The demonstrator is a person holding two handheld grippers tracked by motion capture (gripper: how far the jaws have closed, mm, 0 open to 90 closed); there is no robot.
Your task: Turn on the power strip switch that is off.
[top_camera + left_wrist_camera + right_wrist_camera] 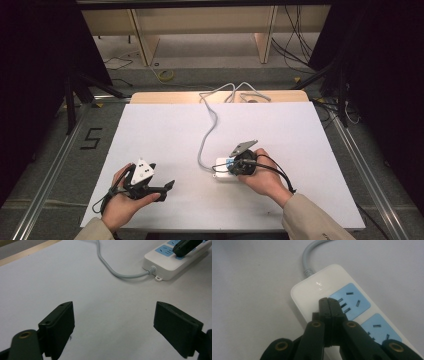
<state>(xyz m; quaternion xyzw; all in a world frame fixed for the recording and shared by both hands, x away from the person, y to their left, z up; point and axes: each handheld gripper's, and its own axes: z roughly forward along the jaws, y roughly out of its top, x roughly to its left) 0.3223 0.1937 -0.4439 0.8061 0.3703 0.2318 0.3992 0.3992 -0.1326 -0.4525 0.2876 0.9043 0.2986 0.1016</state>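
A white power strip point(223, 175) with blue socket panels point(349, 298) lies on the white table sheet point(165, 130), right of centre. Its grey cable point(205, 140) runs away toward the far edge. My right gripper point(329, 301) is shut with nothing between its jaws, tips at or just over the strip's top by the blue panel nearest the cable; contact is unclear. In the high view the right gripper point(240, 165) covers the strip's right part. My left gripper point(113, 307) is open and hovers low over bare sheet; its view shows the strip point(170, 265) and cable point(117, 273) ahead. The left gripper point(161, 176) sits near the front left.
The cable point(308, 255) loops past a wooden board point(150, 96) at the table's far edge. Metal rails point(55, 165) flank the table, with black drapes on both sides. Wooden shelving point(200, 25) and loose floor wires lie behind.
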